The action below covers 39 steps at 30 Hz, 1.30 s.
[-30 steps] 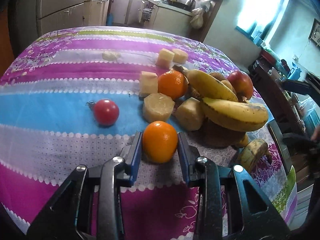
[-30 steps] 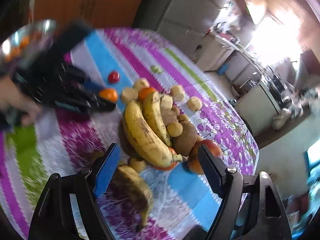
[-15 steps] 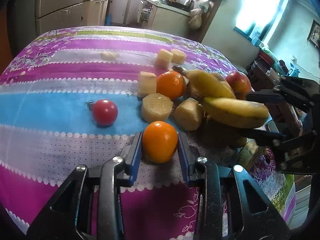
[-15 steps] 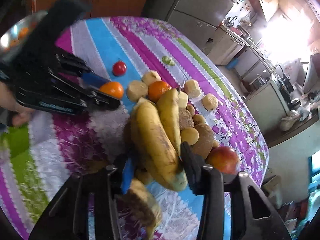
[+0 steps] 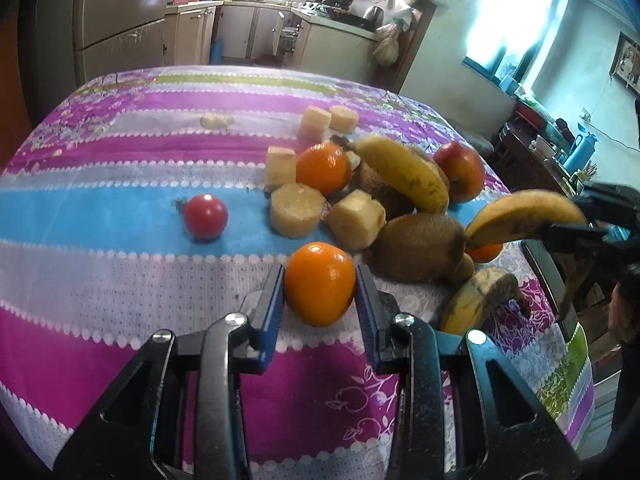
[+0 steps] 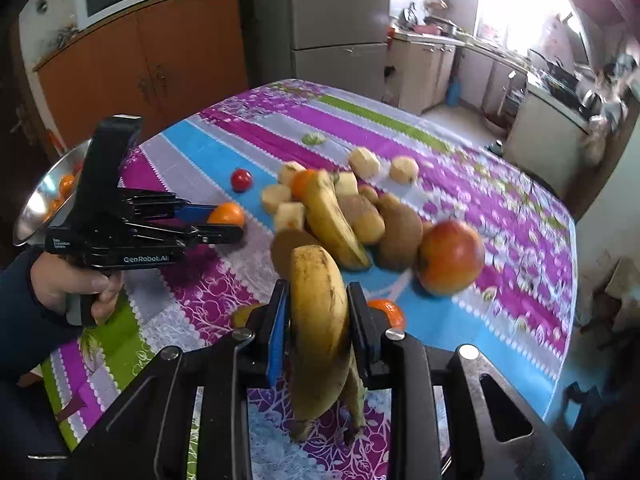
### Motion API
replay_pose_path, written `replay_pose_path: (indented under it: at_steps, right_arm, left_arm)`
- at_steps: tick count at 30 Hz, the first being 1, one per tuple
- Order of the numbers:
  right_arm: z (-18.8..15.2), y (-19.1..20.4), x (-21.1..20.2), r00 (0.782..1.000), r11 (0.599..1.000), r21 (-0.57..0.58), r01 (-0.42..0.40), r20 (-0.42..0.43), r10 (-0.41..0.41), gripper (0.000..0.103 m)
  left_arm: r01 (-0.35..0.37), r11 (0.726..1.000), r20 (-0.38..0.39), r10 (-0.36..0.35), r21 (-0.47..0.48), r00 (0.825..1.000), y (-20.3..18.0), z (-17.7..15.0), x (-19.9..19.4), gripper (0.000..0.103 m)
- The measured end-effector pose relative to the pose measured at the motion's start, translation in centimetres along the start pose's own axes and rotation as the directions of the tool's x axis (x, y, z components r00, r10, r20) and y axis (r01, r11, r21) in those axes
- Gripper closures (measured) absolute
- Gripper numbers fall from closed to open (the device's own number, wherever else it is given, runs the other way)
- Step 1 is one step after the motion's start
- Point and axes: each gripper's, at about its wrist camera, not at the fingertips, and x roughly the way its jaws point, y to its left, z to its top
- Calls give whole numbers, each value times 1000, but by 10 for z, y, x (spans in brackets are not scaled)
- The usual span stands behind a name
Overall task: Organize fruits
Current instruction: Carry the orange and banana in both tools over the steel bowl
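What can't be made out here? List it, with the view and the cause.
- Metal bowl, right wrist view: contents mostly hidden behind the left gripper.
- Apple, right wrist view: motion-blurred.
- Held banana, right wrist view: its lower end is hidden behind the right gripper fingers.

Table (image 5: 100, 280) is wearing a striped purple, blue and grey cloth. Lying on it mid-surface: tomato (image 5: 205, 216), pale cut chunks (image 5: 296, 210), oranges (image 5: 323, 169), kiwis (image 5: 420, 248), banana (image 5: 404, 174), apple (image 5: 460, 170). Spotted banana (image 5: 476, 300) is sitting near the right edge.

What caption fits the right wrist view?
Right gripper holds a banana above the fruit pile; left gripper pinches an orange.
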Motion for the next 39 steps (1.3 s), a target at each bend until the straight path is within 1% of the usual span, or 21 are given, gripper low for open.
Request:
replay_pose_path:
  at_steps: [3, 7, 9, 12, 13, 17, 19, 22, 25, 28, 30, 32, 34, 35, 36, 39]
  right_arm:
    - [-4, -4, 2, 1000, 1000, 21, -5, -13, 5, 72]
    - [-10, -1, 11, 998, 1000, 8, 19, -52, -19, 71]
    - [-12, -1, 14, 998, 999, 5, 39, -56, -38, 71]
    - [-12, -1, 13, 998, 999, 14, 48, -51, -47, 73]
    - [-12, 0, 12, 997, 998, 13, 57, -44, -56, 73]
    - [-2, 2, -15, 996, 996, 28, 80, 49, -81, 73]
    - [8, 4, -27, 993, 996, 25, 84, 82, -86, 73]
    - [30, 14, -50, 986, 996, 21, 88, 143, -90, 73]
    - [55, 30, -69, 977, 998, 17, 54, 205, -56, 73]
    - [86, 55, -84, 963, 1000, -3, -13, 268, 13, 73]
    - [109, 78, -91, 950, 997, -37, -71, 301, 79, 73]
    - [132, 106, -93, 937, 990, -82, -115, 321, 136, 73]
    - [149, 131, -89, 928, 981, -122, -153, 323, 185, 73]
    - [160, 150, -85, 923, 973, -149, -179, 317, 218, 73]
    - [167, 162, -81, 920, 966, -165, -197, 310, 240, 73]
    - [188, 203, -62, 910, 943, -206, -261, 274, 311, 73]
  left_arm:
    - [3, 1000, -6, -3, 1, 1000, 0, -1, 2, 68]
    - [7, 1000, -7, -7, 6, 1000, -2, 0, 3, 68]
    - [7, 1000, -8, -7, 5, 1000, -1, -1, 3, 68]
    - [1, 1000, 3, -1, 6, 1000, -2, -1, 0, 68]
    - [-2, 1000, 20, 2, 2, 1000, -3, 0, -5, 68]
    - [10, 1000, 83, -9, -9, 996, -5, 2, -32, 68]
    - [13, 1000, 121, -12, -6, 993, -8, 5, -54, 68]
    - [-2, 1000, 185, 0, 13, 983, -13, 10, -95, 68]
    - [-39, 999, 257, 31, 26, 966, -12, 11, -148, 68]
    - [-85, 996, 307, 79, 6, 948, 4, 7, -193, 68]
    - [-136, 991, 345, 134, -20, 929, 23, 0, -231, 68]
    - [-197, 979, 373, 205, -60, 905, 45, -8, -265, 68]
    - [-251, 963, 386, 269, -98, 882, 66, -17, -292, 68]
    - [-293, 947, 386, 321, -132, 865, 84, -22, -309, 68]
    - [-311, 937, 381, 348, -159, 856, 99, -25, -319, 68]
    - [-342, 912, 346, 403, -226, 847, 141, -35, -342, 68]
